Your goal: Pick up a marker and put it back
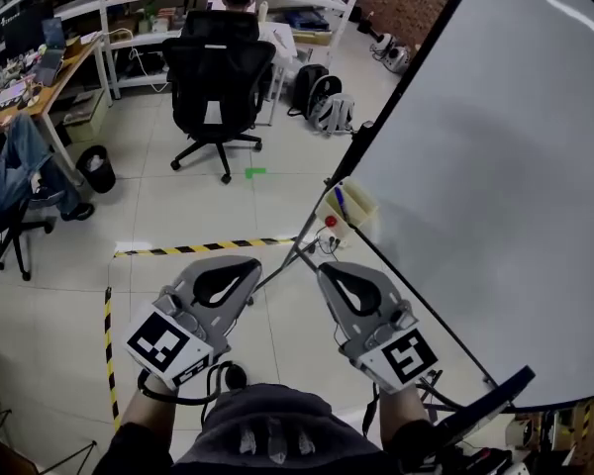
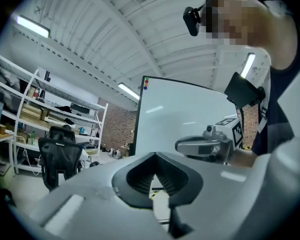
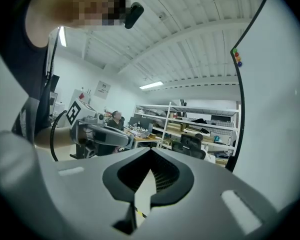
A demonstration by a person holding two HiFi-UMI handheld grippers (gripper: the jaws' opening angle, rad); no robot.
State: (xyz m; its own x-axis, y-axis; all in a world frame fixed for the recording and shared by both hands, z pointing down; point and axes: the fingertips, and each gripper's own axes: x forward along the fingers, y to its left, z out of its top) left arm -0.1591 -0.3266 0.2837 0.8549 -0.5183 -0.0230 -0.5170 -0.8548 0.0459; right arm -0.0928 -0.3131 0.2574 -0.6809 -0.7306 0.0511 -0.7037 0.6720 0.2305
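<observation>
A blue marker (image 1: 339, 203) stands in a small yellowish holder (image 1: 354, 206) at the lower left corner of the whiteboard (image 1: 495, 166). Something red (image 1: 331, 222) sits just below the holder. My left gripper (image 1: 250, 265) and right gripper (image 1: 324, 268) are held side by side at waist height, short of the holder and apart from it. On both, the jaws are shut tip to tip with nothing between them. In the left gripper view, my left gripper (image 2: 155, 154) has the right gripper (image 2: 205, 146) beside it. In the right gripper view, my right gripper (image 3: 151, 149) has the left gripper (image 3: 103, 134) beside it.
The whiteboard stand's legs (image 1: 287, 260) reach out over the tiled floor ahead. Yellow-black tape (image 1: 203, 248) marks the floor. A black office chair (image 1: 216, 77), a desk with a seated person (image 1: 15, 161), a bin (image 1: 96, 168), shelves and backpacks (image 1: 322, 102) lie further off.
</observation>
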